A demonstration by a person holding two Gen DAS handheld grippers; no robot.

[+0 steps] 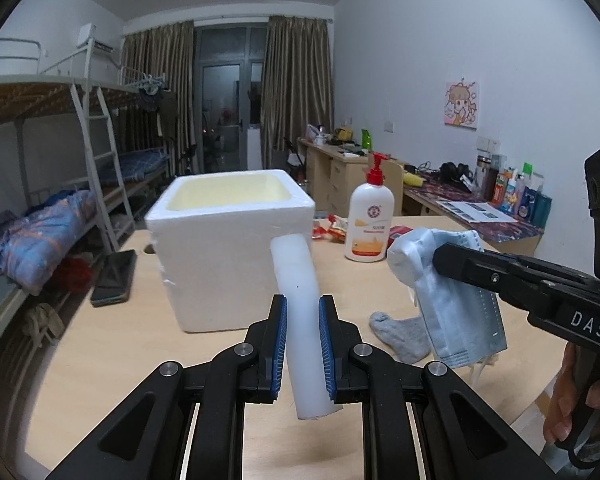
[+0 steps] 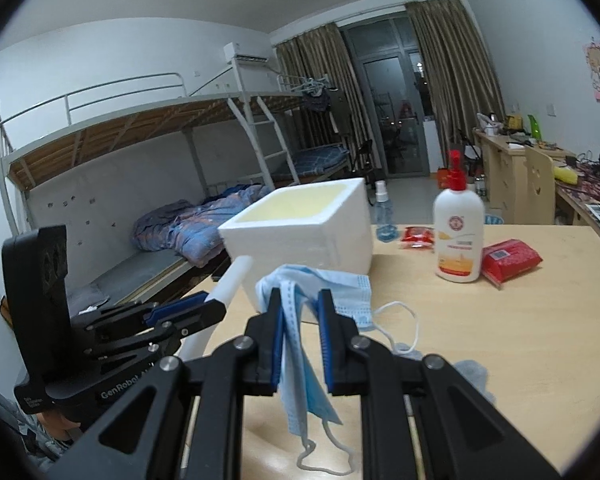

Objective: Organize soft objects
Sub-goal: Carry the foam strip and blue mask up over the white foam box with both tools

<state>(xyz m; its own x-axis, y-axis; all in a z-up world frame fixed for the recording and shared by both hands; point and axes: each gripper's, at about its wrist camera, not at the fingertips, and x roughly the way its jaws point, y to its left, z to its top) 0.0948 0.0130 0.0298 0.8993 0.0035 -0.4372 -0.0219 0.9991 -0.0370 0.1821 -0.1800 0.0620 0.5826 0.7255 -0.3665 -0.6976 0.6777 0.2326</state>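
My left gripper (image 1: pixel 302 308) is shut on a white foam tube (image 1: pixel 296 280) and holds it above the table, just in front of the open white foam box (image 1: pixel 228 236). My right gripper (image 2: pixel 300 304) is shut on a light blue face mask (image 2: pixel 300 364) that hangs down from its jaws, right of the box (image 2: pixel 300 236). The mask also shows in the left wrist view (image 1: pixel 452 300). A grey sock (image 1: pixel 400 332) lies on the wooden table under the mask. The left gripper and its tube (image 2: pixel 232 280) show at the left of the right wrist view.
A lotion pump bottle (image 1: pixel 368 224) stands behind the box with red packets (image 2: pixel 508 258) beside it. A black phone (image 1: pixel 114 276) lies at the table's left edge. A bunk bed (image 2: pixel 140 184) stands left, desks (image 1: pixel 460 196) right.
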